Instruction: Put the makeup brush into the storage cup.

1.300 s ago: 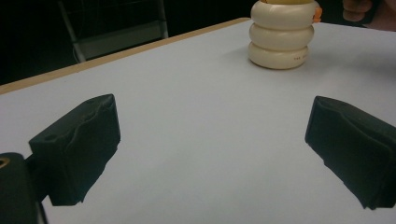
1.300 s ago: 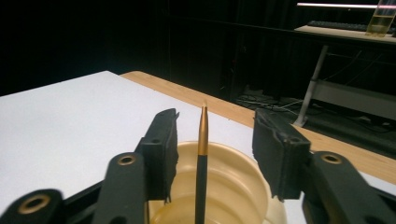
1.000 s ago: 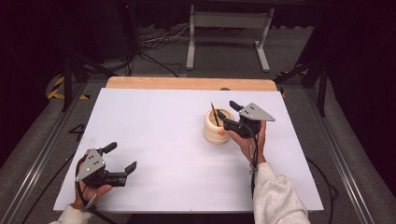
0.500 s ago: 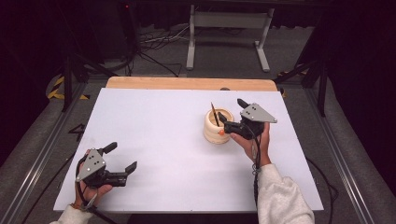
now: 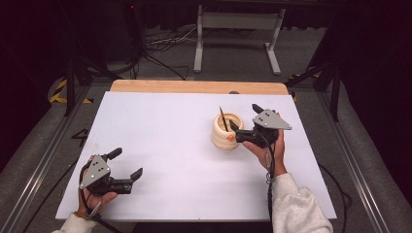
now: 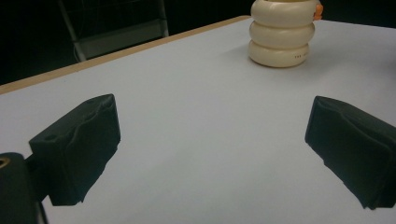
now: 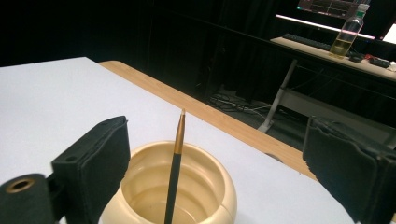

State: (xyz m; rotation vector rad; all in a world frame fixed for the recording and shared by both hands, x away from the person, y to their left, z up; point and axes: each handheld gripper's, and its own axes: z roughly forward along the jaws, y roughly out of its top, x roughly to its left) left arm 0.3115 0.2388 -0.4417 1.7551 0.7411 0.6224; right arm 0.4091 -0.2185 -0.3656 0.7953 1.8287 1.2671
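High view: one holder [image 5: 227, 131], one pencil [image 5: 223, 118].

holder [image 6: 281, 32]: top cropped | pen [image 7: 173, 173]: lower end cropped

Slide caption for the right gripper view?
Open right gripper poised over cream holder with one dark pen standing inside.

Right gripper [image 5: 245, 124] farther right (slightly)
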